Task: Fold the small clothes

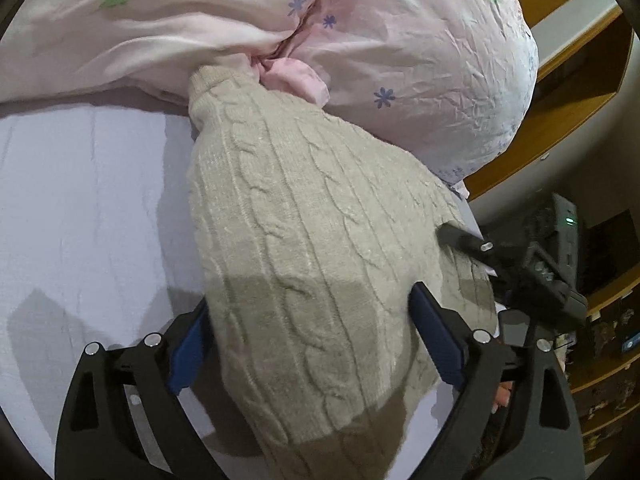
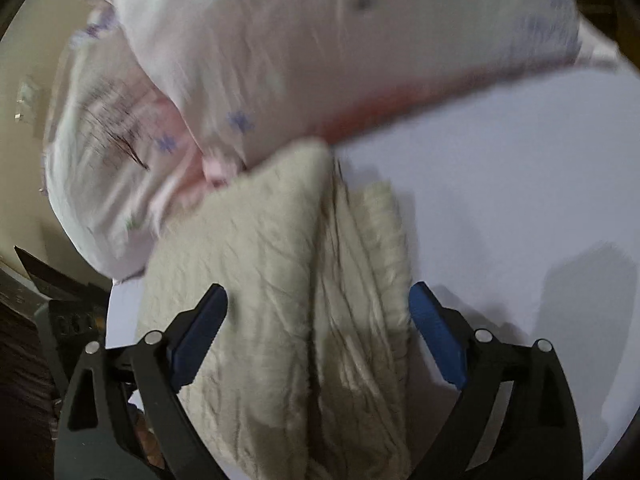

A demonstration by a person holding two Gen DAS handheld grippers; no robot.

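A beige cable-knit sweater (image 1: 304, 232) lies folded on the white sheet (image 1: 80, 208) of a bed, its far end against a pink duvet. My left gripper (image 1: 308, 344) is open, its blue-padded fingers on either side of the sweater's near part. The right gripper (image 1: 472, 240) shows at the sweater's right edge in the left wrist view. In the blurred right wrist view the sweater (image 2: 256, 264) shows stacked folded layers, and my right gripper (image 2: 316, 344) is open and astride them.
A bunched pink floral duvet (image 1: 420, 64) lies behind the sweater, also seen in the right wrist view (image 2: 280, 64). A wooden bed frame (image 1: 560, 80) and cluttered shelves (image 1: 608, 352) stand at the right. Bare sheet (image 2: 520, 200) extends beside the sweater.
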